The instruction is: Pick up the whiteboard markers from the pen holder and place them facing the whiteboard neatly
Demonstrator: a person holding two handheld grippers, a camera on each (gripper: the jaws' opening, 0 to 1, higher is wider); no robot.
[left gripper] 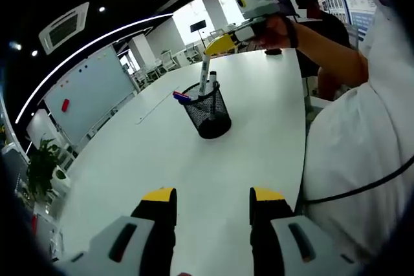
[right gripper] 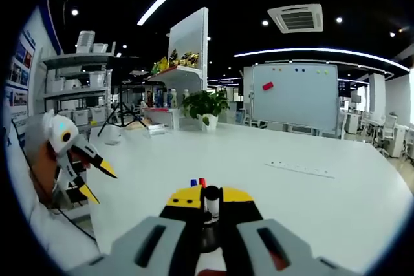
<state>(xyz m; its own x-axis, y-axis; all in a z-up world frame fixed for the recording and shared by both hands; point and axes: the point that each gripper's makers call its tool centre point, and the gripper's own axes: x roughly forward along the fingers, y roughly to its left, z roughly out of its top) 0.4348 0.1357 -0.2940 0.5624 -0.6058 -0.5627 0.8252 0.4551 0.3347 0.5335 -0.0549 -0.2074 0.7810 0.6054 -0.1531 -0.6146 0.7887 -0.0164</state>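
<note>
Marker (right gripper: 210, 202) clamped upright between right gripper (right gripper: 210, 206) jaws, above pen holder (left gripper: 207, 109); light, rigid, slippery — best gripped mid-barrel. Left gripper (left gripper: 213, 206) wide open, empty.

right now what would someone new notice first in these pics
The black mesh pen holder mid-table, where the right gripper has closed on a whiteboard marker standing in it. Beyond the white table stands the whiteboard; the left gripper waits open, low over the near side.
</note>
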